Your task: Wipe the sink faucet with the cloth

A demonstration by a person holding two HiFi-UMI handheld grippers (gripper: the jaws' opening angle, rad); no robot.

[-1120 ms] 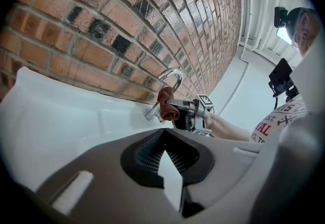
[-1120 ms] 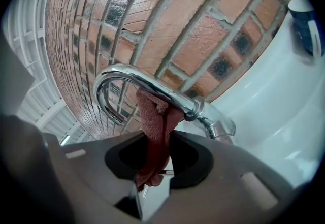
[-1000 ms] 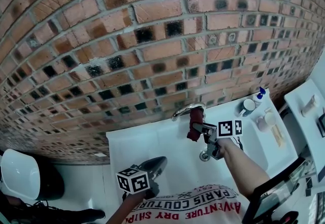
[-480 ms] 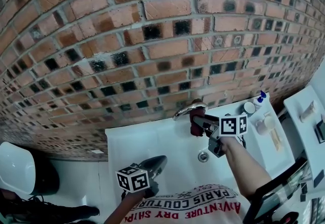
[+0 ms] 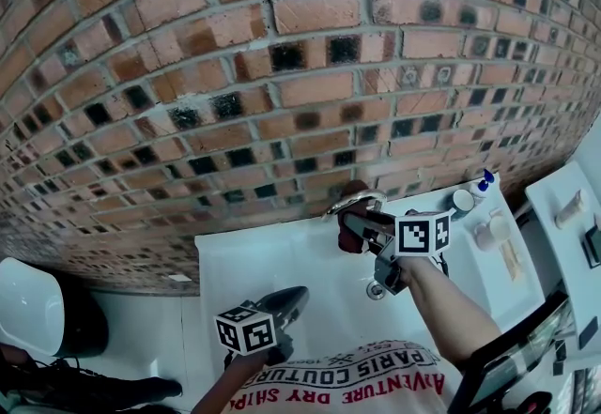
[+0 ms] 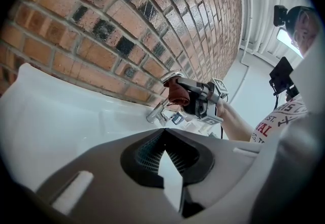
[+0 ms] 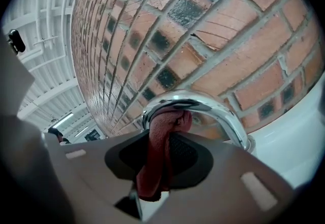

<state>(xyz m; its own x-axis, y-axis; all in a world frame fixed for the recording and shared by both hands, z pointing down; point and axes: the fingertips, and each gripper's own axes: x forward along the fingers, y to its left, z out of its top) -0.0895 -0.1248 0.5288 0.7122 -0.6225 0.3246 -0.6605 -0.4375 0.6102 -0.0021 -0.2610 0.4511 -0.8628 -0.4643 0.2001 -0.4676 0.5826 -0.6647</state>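
Note:
A chrome faucet (image 5: 354,203) arches from the brick wall over the white sink (image 5: 249,262). My right gripper (image 5: 357,224) is shut on a dark red cloth (image 5: 349,236), which hangs from its jaws. In the right gripper view the cloth (image 7: 165,139) presses against the underside of the curved faucet spout (image 7: 226,119) near its tip. My left gripper (image 5: 297,296) hovers low over the sink's front left, shut and holding nothing. From the left gripper view, the faucet (image 6: 156,113), the cloth (image 6: 177,94) and the right gripper (image 6: 189,97) sit ahead across the basin.
The drain (image 5: 376,289) lies below the right gripper. A blue-capped bottle (image 5: 483,180), a round cup (image 5: 460,200) and small items stand on the sink's right ledge. A white toilet (image 5: 33,318) is at far left. The brick wall (image 5: 282,74) backs the sink.
My right gripper has slid the cloth a little left along the faucet spout, toward its tip. The left gripper has stayed where it was.

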